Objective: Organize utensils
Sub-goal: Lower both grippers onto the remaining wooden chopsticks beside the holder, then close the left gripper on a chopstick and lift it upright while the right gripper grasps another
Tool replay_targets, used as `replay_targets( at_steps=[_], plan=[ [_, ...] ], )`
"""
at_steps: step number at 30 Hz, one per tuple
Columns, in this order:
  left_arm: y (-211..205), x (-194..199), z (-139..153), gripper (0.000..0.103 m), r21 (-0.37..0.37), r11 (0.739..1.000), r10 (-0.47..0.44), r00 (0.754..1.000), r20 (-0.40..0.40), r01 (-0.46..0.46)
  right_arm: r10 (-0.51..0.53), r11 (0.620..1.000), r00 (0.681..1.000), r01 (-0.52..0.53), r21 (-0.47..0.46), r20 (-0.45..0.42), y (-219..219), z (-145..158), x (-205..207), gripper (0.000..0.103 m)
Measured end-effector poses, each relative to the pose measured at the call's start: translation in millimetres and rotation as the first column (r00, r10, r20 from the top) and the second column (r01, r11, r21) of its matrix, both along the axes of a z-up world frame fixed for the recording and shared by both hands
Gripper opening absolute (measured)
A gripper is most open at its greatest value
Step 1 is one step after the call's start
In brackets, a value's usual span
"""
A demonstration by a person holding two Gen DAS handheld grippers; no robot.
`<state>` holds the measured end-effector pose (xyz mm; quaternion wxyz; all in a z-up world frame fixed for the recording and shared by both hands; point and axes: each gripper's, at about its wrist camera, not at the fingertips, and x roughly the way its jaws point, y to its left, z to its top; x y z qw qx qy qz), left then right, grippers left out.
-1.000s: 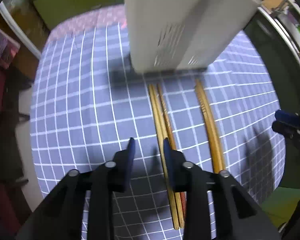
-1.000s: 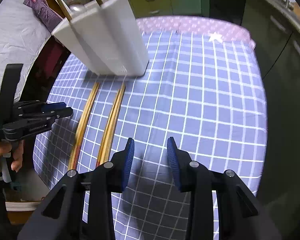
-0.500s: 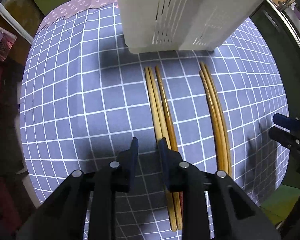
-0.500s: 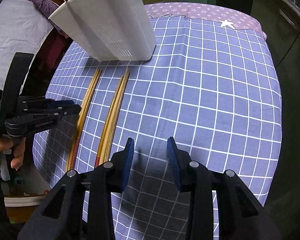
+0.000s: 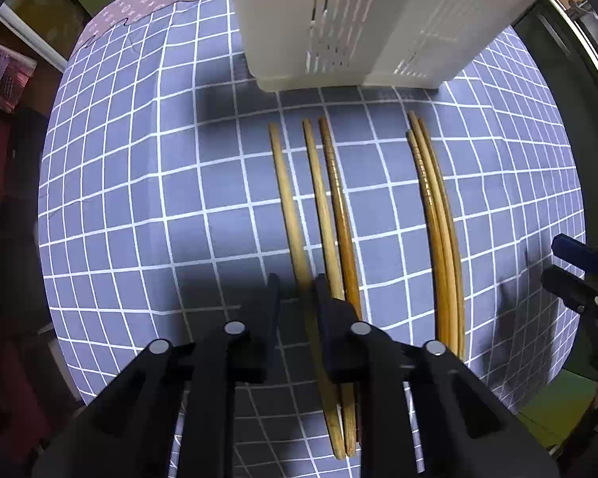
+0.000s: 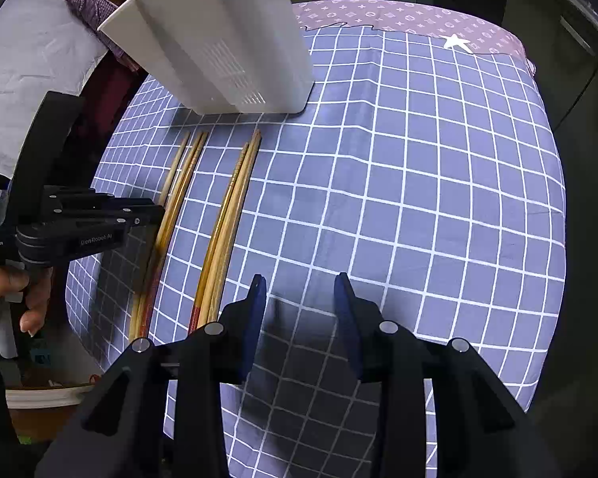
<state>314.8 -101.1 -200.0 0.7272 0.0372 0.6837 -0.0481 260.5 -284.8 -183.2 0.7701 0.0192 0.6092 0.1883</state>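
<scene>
Leftmost chopstick (image 5: 289, 207): lies lengthwise between the closing left tongs (image 5: 295, 290), not visibly pinched, running straight ahead toward the white holder (image 5: 339, 20). Right tongs (image 6: 299, 290): spread, empty, farther off beside the other chopstick bundle (image 6: 227, 219).

The left gripper (image 5: 297, 288) points straight down, and its jaws are closing. The right gripper (image 6: 301, 290) tilts down, jaws apart.

Even overhead light on the checked tabletop (image 5: 139, 199), soft shadows beneath both grippers, dark vignetted corners, strong fisheye bowing of grid lines at edges, centre sharp, mild glare on white holder (image 6: 227, 47).
</scene>
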Motion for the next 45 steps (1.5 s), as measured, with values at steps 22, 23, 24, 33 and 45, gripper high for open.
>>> replay_targets(
  at_steps=[22,23,24,33,45],
  plan=[
    [76,-68,93,0.007,-0.209,0.978,0.08,0.92,0.384,0.002,0.043,0.996,0.994,-0.051,-0.067,-0.103,70,-21,32,0.018],
    [76,-71,97,0.007,-0.212,0.977,0.081,0.911,0.405,0.007,0.043,0.996,0.993,-0.051,-0.07,-0.107,72,-22,33,0.018],
    [77,-77,101,0.007,-0.209,0.978,0.079,0.9,0.429,0.013,0.043,0.996,0.993,-0.051,-0.075,-0.112,75,-24,34,0.018],
    [75,-98,112,0.007,-0.203,0.977,0.049,0.868,0.494,0.06,0.036,0.992,0.991,-0.051,-0.117,-0.129,92,-35,40,0.016],
    [71,-102,107,0.007,-0.197,0.976,0.018,0.873,0.487,0.09,0.016,0.985,0.989,-0.04,-0.166,-0.147,90,-37,43,0.016]
  ],
)
